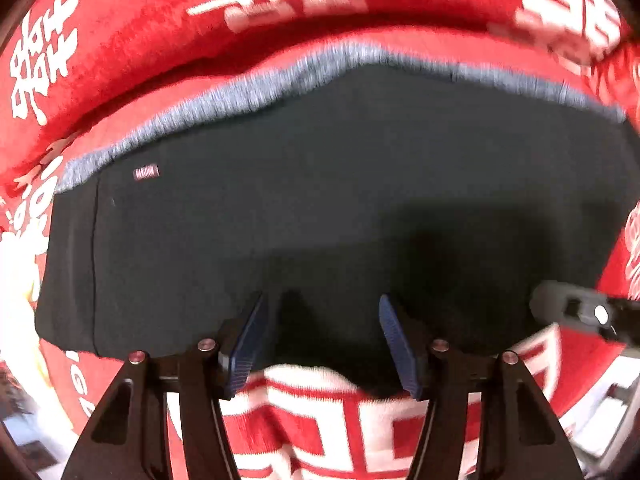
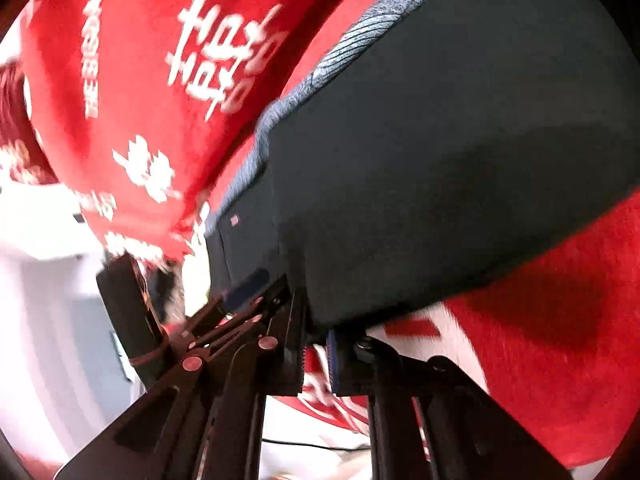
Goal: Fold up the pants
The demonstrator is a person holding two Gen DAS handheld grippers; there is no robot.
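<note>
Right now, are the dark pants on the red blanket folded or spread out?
Folded, at least once: the dark pants lie as a compact block on the red blanket, grey inner fabric showing along one edge.

The pants (image 1: 320,200) lie flat on the blanket (image 1: 140,32). The left gripper (image 1: 324,340) hangs over the pants' near edge; the right gripper (image 2: 316,344) sits at that edge too, beside it.
</note>
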